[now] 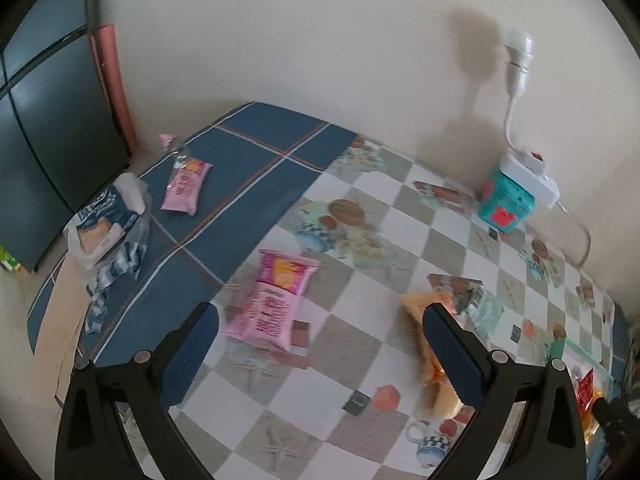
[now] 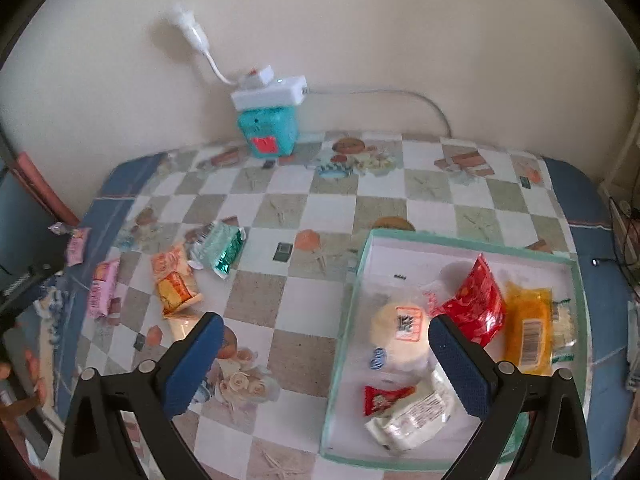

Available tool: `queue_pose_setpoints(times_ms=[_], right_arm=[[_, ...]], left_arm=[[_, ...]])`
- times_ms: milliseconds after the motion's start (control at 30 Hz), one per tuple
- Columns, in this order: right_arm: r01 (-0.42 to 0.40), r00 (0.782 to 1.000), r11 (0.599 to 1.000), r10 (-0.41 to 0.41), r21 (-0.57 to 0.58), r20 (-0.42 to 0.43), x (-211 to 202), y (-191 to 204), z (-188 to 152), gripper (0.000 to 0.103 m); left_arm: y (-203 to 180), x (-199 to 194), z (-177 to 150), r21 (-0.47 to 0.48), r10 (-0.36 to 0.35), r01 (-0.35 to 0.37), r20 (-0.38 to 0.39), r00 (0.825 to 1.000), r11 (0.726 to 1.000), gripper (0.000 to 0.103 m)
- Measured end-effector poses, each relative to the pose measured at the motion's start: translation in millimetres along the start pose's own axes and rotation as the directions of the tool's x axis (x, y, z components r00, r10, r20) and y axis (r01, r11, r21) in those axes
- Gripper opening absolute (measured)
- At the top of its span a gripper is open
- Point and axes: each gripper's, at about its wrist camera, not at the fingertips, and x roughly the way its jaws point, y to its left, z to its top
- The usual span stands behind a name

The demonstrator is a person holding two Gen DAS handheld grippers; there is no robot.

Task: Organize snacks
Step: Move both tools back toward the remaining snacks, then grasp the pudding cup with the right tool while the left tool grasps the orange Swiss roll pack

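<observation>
A: In the tray [image 2: 576, 276] on the right of the tabletop [image 2: 320, 208]: red packet [image 2: 478, 300], yellow packet [image 2: 528, 328], round white bun [image 2: 400, 332], white wrapper [image 2: 412, 416], small red candy [image 2: 384, 398].

B: Outside it?

A: Orange packet [image 2: 174, 284] and green foil packet [image 2: 222, 248] just beside each other, two pink packets [image 1: 276, 300] [image 1: 186, 186] further left.

B: Tools?

A: Left tool [image 1: 320, 356] jaws wide apart, empty. Right tool [image 2: 324, 364] same, hovering over the tray's near-left edge.
</observation>
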Motion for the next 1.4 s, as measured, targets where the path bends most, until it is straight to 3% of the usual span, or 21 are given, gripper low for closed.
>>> queue_pose_setpoints(times_ms=[100, 200, 300, 433, 600, 767, 1100, 1400], right_arm=[[0.095, 0.99, 0.994, -0.1, -0.045, -0.102, 20, 19, -1, 0.103], [0.15, 0.981, 0.984, -0.16, -0.09, -0.109, 29, 31, -5, 0.103], [0.067, 0.995, 0.993, -0.073, -0.096, -0.066, 30, 43, -8, 0.103], [-0.044, 0.999, 0.996, 0.042, -0.074, -0.028, 32, 53, -12, 0.102], [-0.042, 0.998, 0.99, 0.036, -0.138, -0.048, 48, 78, -18, 0.102], [-0.107, 0.994, 0.979, 0.102, -0.175, -0.038, 59, 101, -26, 0.101], [-0.149, 0.989, 0.948, 0.135, -0.281, -0.068, 85, 142, -43, 0.088], [-0.153, 0.987, 0.944, 0.133, -0.292, -0.086, 104, 151, -48, 0.07]], left_arm=[[13, 6, 1, -0.017, 0.011, -0.011, -0.016, 1.0, 1.0, 0.102], [24, 12, 0, -0.056, -0.006, 0.004, -0.044, 0.999, 0.998, 0.102], [31, 19, -1, -0.096, -0.045, 0.038, -0.07, 0.997, 0.995, 0.102], [29, 26, -2, -0.091, -0.044, 0.037, -0.079, 0.996, 0.995, 0.102], [21, 39, -5, -0.09, -0.08, 0.069, -0.129, 0.988, 0.994, 0.102], [9, 58, -12, -0.076, -0.1, 0.087, -0.192, 0.976, 0.993, 0.102], [-6, 76, -18, -0.028, -0.092, 0.088, -0.258, 0.962, 0.996, 0.101], [-13, 85, -18, -0.041, -0.142, 0.136, -0.266, 0.954, 0.99, 0.101]])
